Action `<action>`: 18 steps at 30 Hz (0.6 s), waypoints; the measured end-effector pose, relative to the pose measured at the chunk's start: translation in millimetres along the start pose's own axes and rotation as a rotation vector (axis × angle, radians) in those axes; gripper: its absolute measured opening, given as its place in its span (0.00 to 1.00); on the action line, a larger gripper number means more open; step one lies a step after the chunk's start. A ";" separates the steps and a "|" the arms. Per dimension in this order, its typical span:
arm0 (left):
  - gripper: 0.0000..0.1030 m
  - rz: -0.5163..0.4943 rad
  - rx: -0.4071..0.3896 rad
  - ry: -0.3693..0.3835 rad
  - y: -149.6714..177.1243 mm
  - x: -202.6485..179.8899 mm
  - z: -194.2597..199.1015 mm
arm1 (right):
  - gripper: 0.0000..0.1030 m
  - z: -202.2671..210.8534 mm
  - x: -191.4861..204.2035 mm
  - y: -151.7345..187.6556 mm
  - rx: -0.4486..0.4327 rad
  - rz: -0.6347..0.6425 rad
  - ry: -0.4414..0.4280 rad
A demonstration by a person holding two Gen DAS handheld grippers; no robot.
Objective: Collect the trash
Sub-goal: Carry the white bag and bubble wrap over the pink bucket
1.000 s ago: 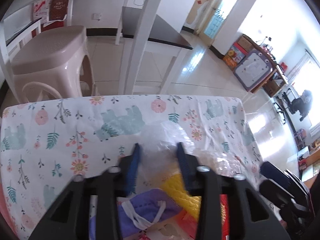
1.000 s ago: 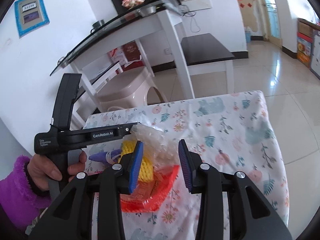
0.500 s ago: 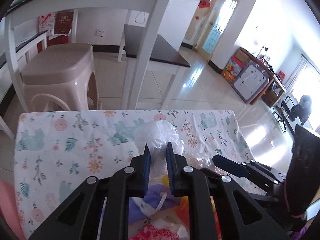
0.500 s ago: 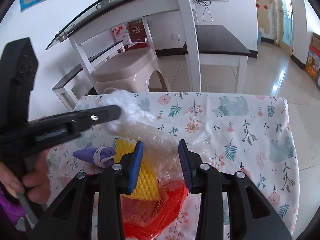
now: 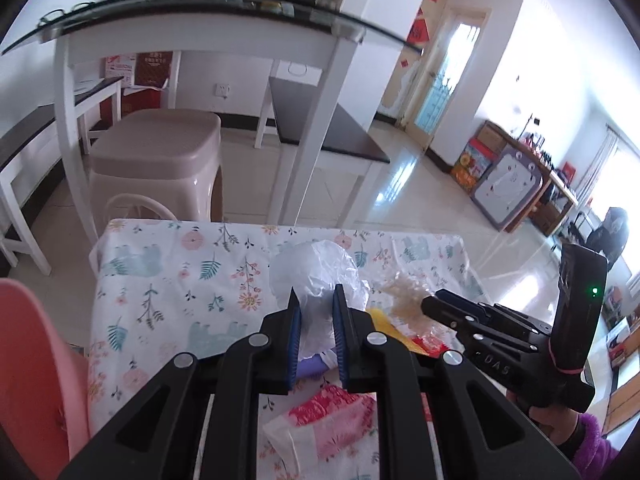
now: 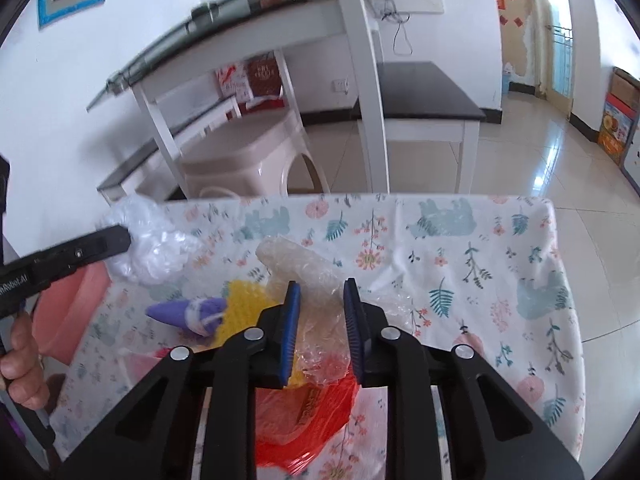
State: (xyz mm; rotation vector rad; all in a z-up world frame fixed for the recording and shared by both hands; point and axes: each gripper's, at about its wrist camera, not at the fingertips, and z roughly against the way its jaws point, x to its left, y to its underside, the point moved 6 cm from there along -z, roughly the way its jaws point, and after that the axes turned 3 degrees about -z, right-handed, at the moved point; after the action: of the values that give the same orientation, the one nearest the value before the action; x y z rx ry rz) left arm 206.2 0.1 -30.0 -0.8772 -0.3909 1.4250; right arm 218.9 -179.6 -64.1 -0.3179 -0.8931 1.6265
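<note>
Since 1 second ago the left gripper (image 5: 314, 316) has clamped the white plastic bag (image 5: 320, 272) and lifted it clear of the table (image 6: 480, 248), while the right gripper (image 6: 320, 312) is closing narrowly around the bubble wrap (image 6: 296, 260), so 2 pieces are nearly collected.

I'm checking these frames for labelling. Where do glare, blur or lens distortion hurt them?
Left wrist view: the window is blown out, glare streaks the floor, and straight table legs bow. Right wrist view: the glass table looks motion-smeared, the dark corners vignette, but the bubble wrap stays sharp.
</note>
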 end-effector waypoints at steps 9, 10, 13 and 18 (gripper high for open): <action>0.13 -0.008 -0.096 -0.025 9.8 -10.6 57.8 | 0.22 66.3 23.8 -8.7 -0.115 -0.012 -0.063; 0.13 -0.012 -0.105 -0.034 12.1 -10.4 64.9 | 0.22 71.5 27.7 -7.8 -0.121 -0.011 -0.070; 0.13 -0.024 -0.127 -0.065 18.9 -9.3 82.6 | 0.22 84.3 44.0 -2.3 -0.132 -0.005 -0.104; 0.13 -0.027 -0.156 -0.115 31.2 2.8 109.9 | 0.22 86.4 76.5 9.1 -0.116 0.035 -0.146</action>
State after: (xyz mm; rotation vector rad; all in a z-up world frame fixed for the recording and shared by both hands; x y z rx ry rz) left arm 107.1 31.7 17.3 -0.9137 -0.6057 1.4382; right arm 136.2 -141.2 7.3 -0.2989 -1.1007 1.6495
